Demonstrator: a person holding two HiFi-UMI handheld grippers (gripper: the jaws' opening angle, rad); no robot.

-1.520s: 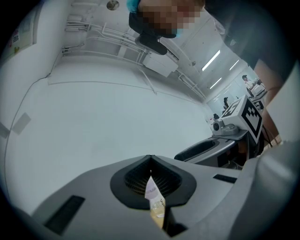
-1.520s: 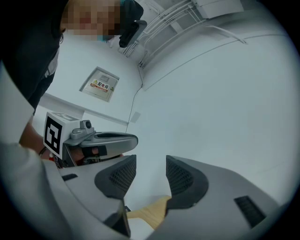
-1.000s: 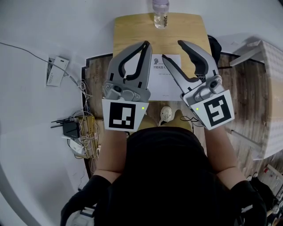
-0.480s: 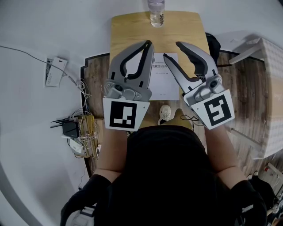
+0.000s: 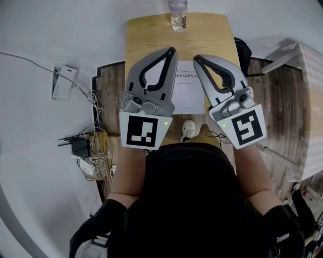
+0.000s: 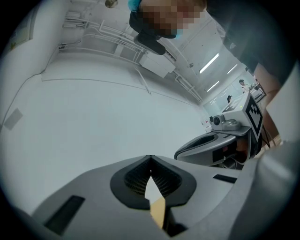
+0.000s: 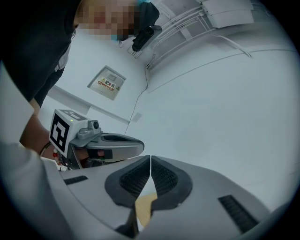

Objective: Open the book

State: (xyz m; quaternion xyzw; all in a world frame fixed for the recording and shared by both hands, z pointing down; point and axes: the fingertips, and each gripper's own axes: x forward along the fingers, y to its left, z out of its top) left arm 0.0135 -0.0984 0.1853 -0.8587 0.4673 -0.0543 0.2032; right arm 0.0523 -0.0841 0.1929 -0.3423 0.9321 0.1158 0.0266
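the left hand-held gripper [image 5: 173, 50] and right hand-held gripper [image 5: 196, 58] are both clenched on nothing, side by side above the table [image 5: 151, 30]. the book [image 5: 187, 90] lies flat beneath them, near a bottle [image 5: 177, 12].

A lab-like test room: at nine o'clock a router [image 5: 79, 147] and tangled cables [image 5: 102, 153] lie on the floor [image 5: 35, 166]; strip lights [image 6: 209, 63] and cable trays [image 6: 101, 33] hang overhead.

Your head view looks steeply down from above your arms, with the wooden table [image 5: 151, 35] at the frame's top. Both gripper views sit close behind their own jaws, facing the same white wall [image 6: 93, 117].
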